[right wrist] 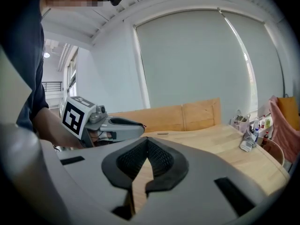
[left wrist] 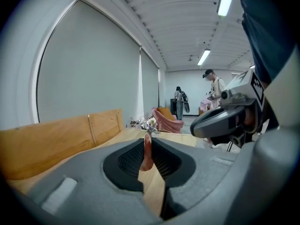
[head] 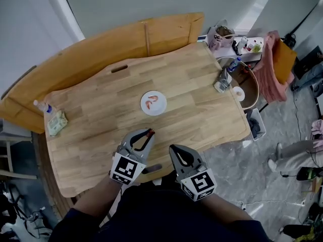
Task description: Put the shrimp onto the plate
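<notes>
A white plate [head: 153, 108] sits mid-table with two pink shrimp [head: 150, 104] on it. My left gripper [head: 150, 132] hovers over the table's near edge, short of the plate, and is shut on another shrimp. In the left gripper view that shrimp [left wrist: 146, 154] hangs upright, pinched between the dark pads of the left gripper [left wrist: 147, 138]. Just to its right, my right gripper [head: 173, 148] is shut with nothing in it. In its own view the right gripper [right wrist: 146, 139] has its tips touching, and the left gripper [right wrist: 119, 127] shows beside it.
A water bottle [head: 42, 107] and a packet [head: 56, 123] lie at the wooden table's [head: 202, 84] left end. A wooden bench [head: 75, 54] stands behind. At the right end are a small pack [head: 222, 80], a bottle [head: 233, 64], a basin [head: 251, 87] and a pink cloth [head: 270, 67]. People [left wrist: 213, 90] stand far off.
</notes>
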